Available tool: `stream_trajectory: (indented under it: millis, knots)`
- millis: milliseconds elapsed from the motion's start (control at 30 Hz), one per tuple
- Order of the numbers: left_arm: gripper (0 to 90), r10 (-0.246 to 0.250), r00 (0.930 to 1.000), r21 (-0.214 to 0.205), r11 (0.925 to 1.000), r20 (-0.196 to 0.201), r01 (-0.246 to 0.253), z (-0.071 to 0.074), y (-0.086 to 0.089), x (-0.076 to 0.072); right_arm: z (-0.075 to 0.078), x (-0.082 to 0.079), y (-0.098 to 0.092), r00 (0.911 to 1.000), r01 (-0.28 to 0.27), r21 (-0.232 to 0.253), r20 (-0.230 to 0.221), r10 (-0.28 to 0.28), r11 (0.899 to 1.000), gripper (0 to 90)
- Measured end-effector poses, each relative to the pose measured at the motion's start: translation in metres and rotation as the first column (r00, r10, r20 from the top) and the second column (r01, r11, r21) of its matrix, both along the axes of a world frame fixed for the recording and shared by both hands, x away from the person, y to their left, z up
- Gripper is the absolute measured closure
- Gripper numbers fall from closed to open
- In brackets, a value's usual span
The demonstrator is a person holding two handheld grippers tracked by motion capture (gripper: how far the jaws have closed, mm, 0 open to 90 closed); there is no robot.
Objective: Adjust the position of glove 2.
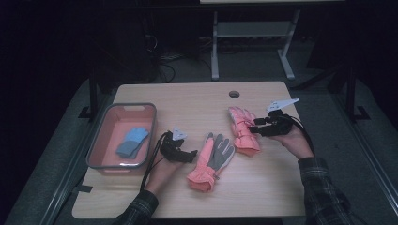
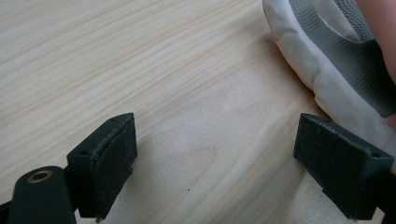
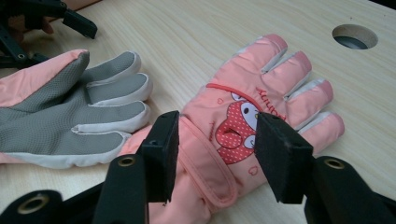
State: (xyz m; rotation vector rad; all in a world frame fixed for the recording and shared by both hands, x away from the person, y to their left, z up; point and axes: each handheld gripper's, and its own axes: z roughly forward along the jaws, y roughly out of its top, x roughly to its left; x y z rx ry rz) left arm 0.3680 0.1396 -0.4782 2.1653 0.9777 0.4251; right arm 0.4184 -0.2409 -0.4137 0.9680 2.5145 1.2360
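In the left gripper view the grey-palmed glove (image 2: 336, 60) ran off the top and right edges — just a white-edged corner showed. In the right gripper view the jaws hid part of the pink glove (image 3: 243, 121), its cuff cut off below.

Worktop (image 1: 197, 98): pale wood with fine grain lines. Left glove (image 1: 211, 161): salmon-pink cuff, grey textured palm, white finger edging. Right glove (image 3: 243, 126): pink back, a red heart with white dots, a white cartoon face, red lettering and whitish seams between the fingers. Tub (image 1: 101, 140): grey rim, pink inside. Cloth (image 1: 133, 141) in the tub: blue. Both claws (image 3: 217, 149) (image 2: 215, 163): black. Sleeves (image 1: 324, 197): dark plaid.
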Motion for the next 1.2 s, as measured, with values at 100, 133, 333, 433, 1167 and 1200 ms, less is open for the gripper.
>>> stream_trajectory:
  millis: [100,133,333,433,1167,1200]
  knots:
    - [12.7,-0.001,1.0,0.002,1.0,0.0,0.001,0.0,0.0,0.0,-0.006,0.001,-0.003,0.9995,-0.024,0.004,-0.019,0.024,1.0,53.7]
    - [12.7,-0.001,1.0,0.002,1.0,-0.001,0.001,0.0,0.0,0.0,-0.007,0.001,-0.003,0.9989,-0.029,0.002,-0.036,0.029,1.0,54.5]
    - [12.7,-0.001,1.0,0.001,1.0,0.0,0.001,0.0,0.0,0.0,-0.018,0.002,-0.002,0.9951,-0.086,0.002,-0.05,0.086,0.996,57.0]
    - [12.7,0.0,1.0,0.001,1.0,0.0,0.0,0.0,0.0,0.0,-0.026,0.004,0.003,0.9919,-0.109,-0.014,-0.068,0.108,0.994,57.9]
    - [12.8,0.0,1.0,0.001,1.0,0.0,0.0,0.0,0.0,0.0,-0.035,0.01,0.014,0.9824,-0.187,-0.079,-0.003,0.187,0.979,56.2]
    - [12.7,0.0,1.0,0.001,1.0,0.0,0.0,0.0,0.0,0.0,-0.035,0.009,0.014,0.9813,-0.191,-0.084,0.013,0.192,0.978,55.4]
